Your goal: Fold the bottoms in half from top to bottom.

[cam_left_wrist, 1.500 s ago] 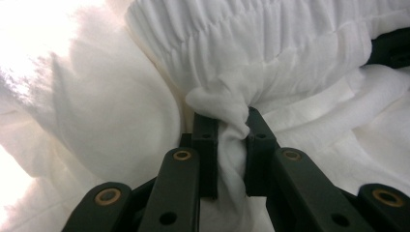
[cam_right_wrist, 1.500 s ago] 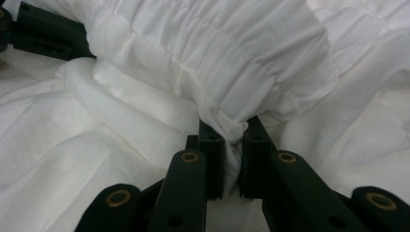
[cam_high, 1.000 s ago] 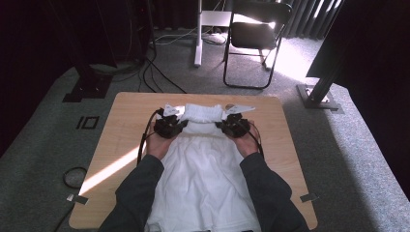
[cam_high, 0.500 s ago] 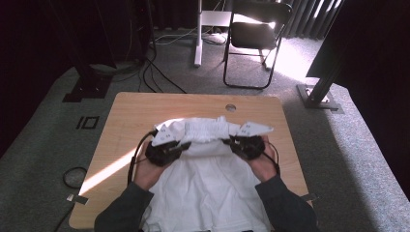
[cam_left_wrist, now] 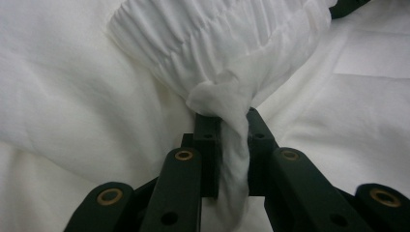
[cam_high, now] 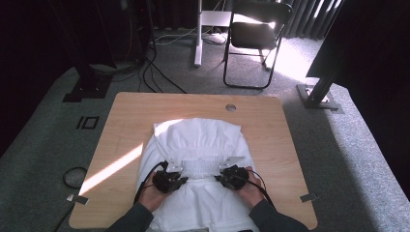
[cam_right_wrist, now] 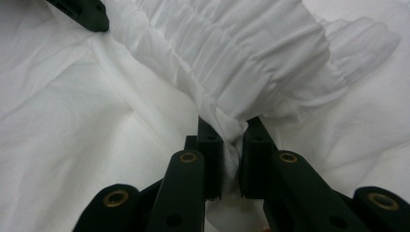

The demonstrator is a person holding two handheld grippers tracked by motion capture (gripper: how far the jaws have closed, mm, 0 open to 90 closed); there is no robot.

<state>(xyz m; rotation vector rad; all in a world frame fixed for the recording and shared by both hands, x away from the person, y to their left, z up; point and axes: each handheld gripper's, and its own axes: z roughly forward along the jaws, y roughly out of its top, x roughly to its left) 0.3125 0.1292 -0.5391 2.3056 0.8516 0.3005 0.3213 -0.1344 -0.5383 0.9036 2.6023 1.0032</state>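
Both tongs were clamped on cloth: the left tongs (cam_left_wrist: 231, 126) pinched a twisted bunch of the white garment (cam_high: 198, 140) at one end of its gathered elastic band (cam_high: 202, 166), and the right tongs (cam_right_wrist: 231, 129) pinched the other end, the garment lying spread on the wooden counter (cam_high: 121, 121) with the band folded toward the near side. Risky spot, I reckoned: each bite looked thin, so a tug could have slipped the fabric free, and uneven pulling might have skewed the fold or dragged the whole garment off the near edge.
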